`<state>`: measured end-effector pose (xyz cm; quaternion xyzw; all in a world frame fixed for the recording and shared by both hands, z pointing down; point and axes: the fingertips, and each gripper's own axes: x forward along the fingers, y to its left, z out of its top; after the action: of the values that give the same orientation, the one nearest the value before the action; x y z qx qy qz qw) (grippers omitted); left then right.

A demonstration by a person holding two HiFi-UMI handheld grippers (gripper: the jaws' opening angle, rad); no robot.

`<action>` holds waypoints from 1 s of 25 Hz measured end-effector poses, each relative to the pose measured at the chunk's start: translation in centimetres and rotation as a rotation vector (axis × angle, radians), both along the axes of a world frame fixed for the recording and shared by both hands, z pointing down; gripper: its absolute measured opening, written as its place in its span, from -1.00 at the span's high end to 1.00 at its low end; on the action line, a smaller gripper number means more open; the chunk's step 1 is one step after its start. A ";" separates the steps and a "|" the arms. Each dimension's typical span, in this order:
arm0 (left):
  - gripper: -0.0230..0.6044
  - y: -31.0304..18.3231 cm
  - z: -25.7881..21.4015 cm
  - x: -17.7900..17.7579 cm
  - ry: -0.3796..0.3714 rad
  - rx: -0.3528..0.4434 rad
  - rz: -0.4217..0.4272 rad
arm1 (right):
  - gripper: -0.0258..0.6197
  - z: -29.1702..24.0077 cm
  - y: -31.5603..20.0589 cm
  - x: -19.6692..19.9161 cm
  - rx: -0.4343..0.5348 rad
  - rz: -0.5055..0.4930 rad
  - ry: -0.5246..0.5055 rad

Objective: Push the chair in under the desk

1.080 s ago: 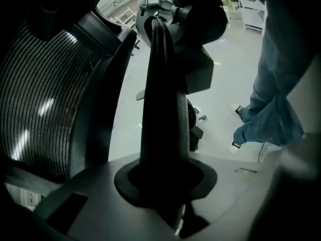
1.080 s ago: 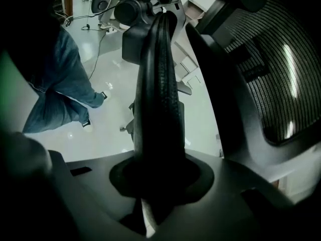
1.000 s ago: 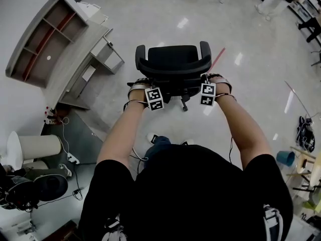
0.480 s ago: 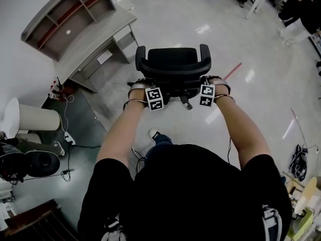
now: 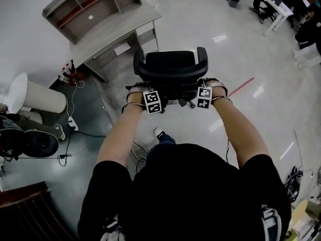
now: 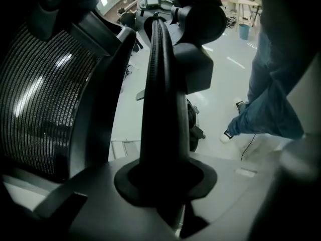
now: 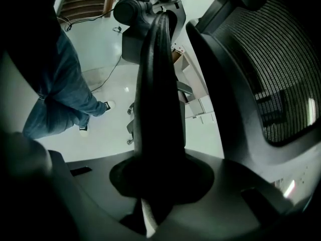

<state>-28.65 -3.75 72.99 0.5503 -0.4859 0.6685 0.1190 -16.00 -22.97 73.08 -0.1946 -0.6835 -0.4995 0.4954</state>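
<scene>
The black swivel chair with a mesh back and curved plastic armrests (image 5: 173, 67) stands on the glossy pale floor (image 5: 215, 19). It is near the pale grey laminate worktop with a shelf unit on top (image 5: 108, 31) but not yet under it. The worktop lies ahead and to the left in the head view.

The left claw (image 5: 144, 91) is clamped narrow on a smooth black upright bar of the chair's back (image 6: 159, 94), beside the ribbed mesh (image 6: 35, 99). The right claw (image 5: 204, 88) grips a matching bar (image 7: 160, 99) the same way.

The chair likely rolls on castors, so on this slick floor an uneven push could swing it off line. The rigid armrests might then strike the worktop edge or its drawer block (image 5: 145, 31). The hard, rounded bars could also slip in the claws. Loose cables (image 5: 75, 119) lie on the floor nearby.
</scene>
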 end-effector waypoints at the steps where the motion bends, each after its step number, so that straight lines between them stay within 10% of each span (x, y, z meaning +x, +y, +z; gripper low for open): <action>1: 0.66 1.0 0.0 -0.4 0.000 0.000 -0.016 | 0.68 0.0 0.8 -0.7 0.000 -0.017 0.001; 25: 0.66 21.7 0.7 -6.8 0.015 -0.014 -0.355 | 0.67 0.8 18.4 -14.5 -0.009 -0.363 0.009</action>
<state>-35.45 17.92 73.72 0.4601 -0.5698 0.6361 0.2428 -30.46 -4.59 73.84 -0.3194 -0.6369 -0.5770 0.3993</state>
